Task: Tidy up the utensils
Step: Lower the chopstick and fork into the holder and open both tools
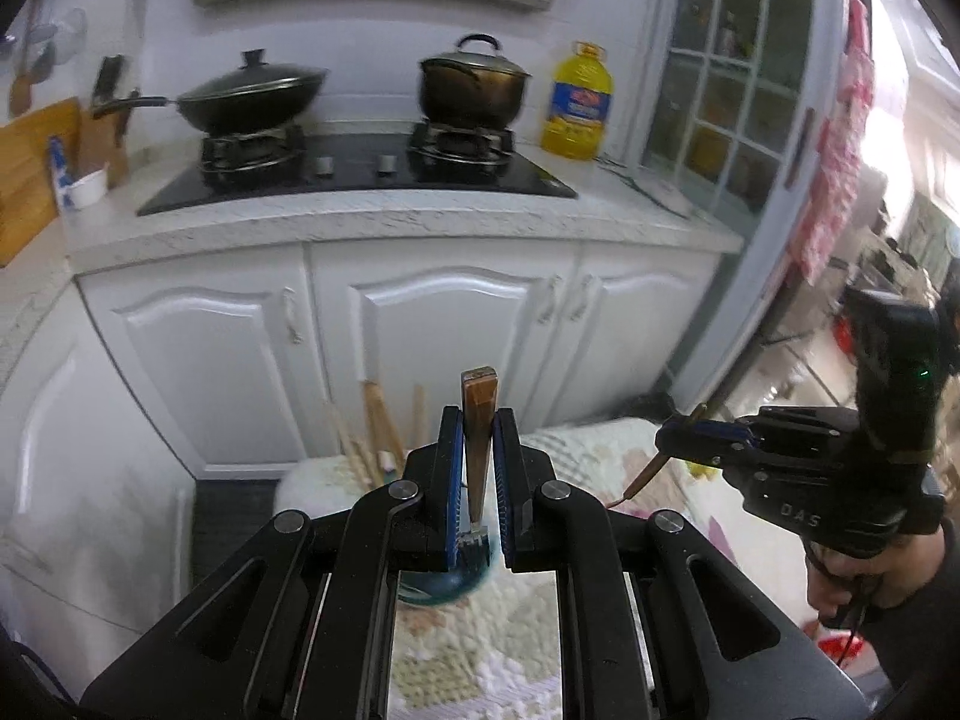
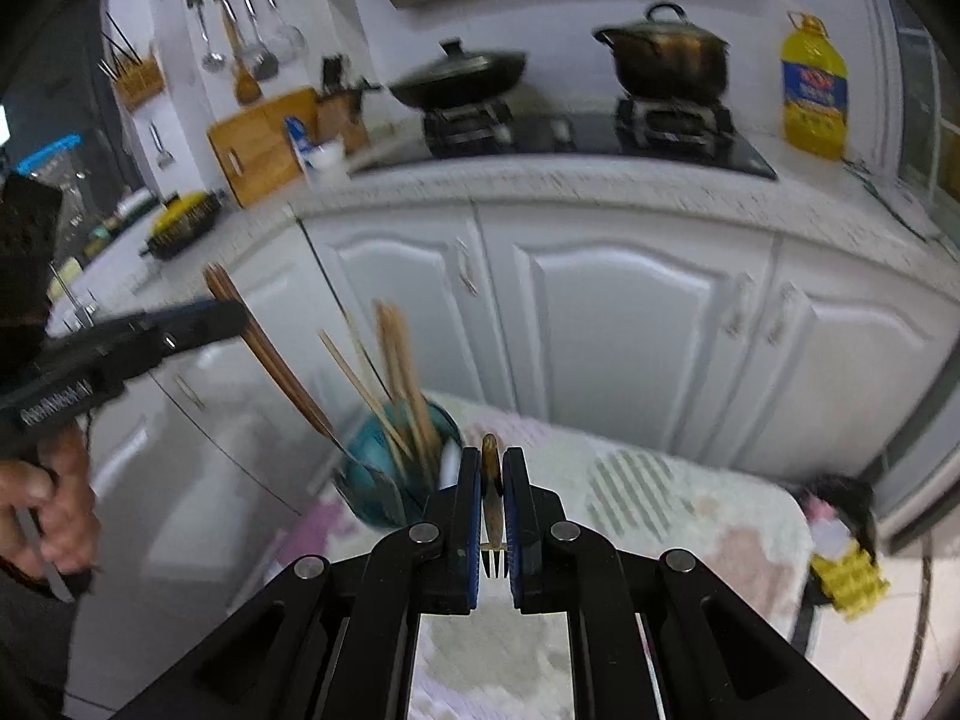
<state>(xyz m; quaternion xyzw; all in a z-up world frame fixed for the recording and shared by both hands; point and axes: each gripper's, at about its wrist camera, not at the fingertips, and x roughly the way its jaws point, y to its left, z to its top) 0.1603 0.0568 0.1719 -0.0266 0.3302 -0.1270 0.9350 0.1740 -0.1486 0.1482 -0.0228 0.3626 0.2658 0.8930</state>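
Observation:
My left gripper (image 1: 478, 420) is shut on a wood-handled fork (image 1: 477, 420), handle up, tines down over a blue utensil cup (image 1: 441, 591) below it. In the right wrist view the left gripper (image 2: 237, 315) holds that fork (image 2: 270, 360) slanting down into the blue cup (image 2: 372, 480), which holds several wooden chopsticks (image 2: 402, 372). My right gripper (image 2: 492, 462) is shut on a second small wood-handled fork (image 2: 492, 498), to the right of the cup. In the left wrist view the right gripper (image 1: 666, 438) holds its fork (image 1: 651, 468) slanting over the cloth.
The cup stands on a small table with a floral quilted cloth (image 2: 690, 516). Behind are white cabinet doors (image 1: 444, 336), a stone counter with a stove, a wok (image 1: 252, 96), a pot (image 1: 474, 84) and a yellow oil bottle (image 1: 577, 102). A cutting board (image 2: 264, 144) leans at the left.

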